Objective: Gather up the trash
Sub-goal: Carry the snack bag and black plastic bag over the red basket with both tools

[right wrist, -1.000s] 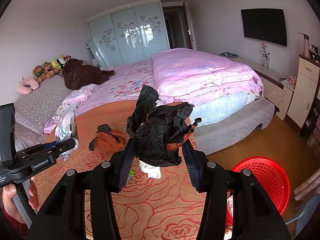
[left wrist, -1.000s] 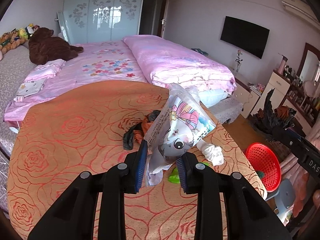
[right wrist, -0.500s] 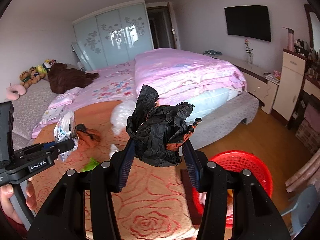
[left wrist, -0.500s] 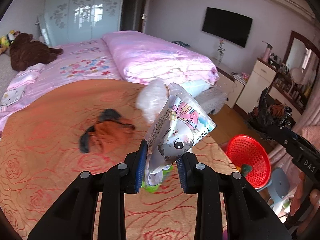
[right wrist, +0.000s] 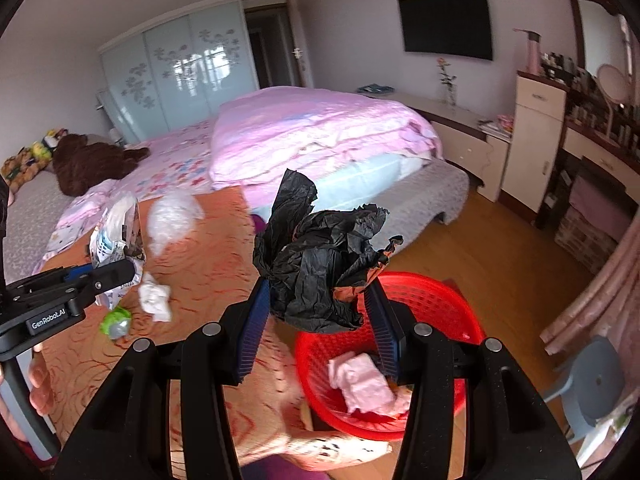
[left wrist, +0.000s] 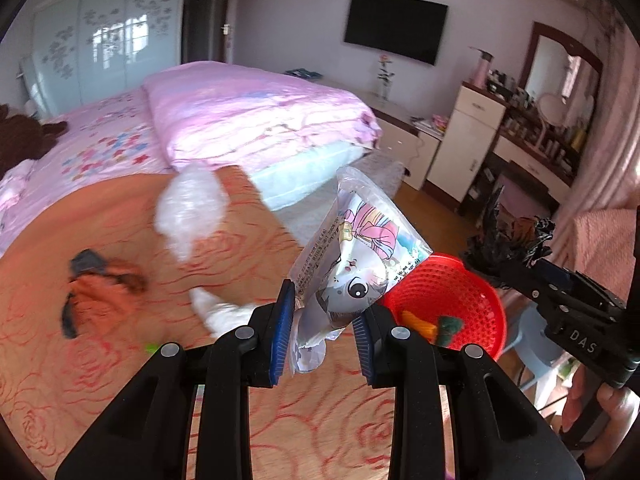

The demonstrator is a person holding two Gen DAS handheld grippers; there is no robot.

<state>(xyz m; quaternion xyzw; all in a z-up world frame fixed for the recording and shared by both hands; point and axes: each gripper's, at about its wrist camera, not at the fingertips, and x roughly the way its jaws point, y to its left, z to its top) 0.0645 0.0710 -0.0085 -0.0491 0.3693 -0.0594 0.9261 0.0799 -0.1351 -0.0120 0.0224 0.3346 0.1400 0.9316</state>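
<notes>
Fingers of the left gripper (left wrist: 323,332) are clamped on a wrapper (left wrist: 356,258), the right gripper's (right wrist: 316,322) on a bag (right wrist: 316,268); if released early, both land short of the basket (right wrist: 460,316) at four o'clock.

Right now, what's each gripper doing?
Left gripper: closed on the snack packet.
Right gripper: closed on the black plastic bag.
</notes>
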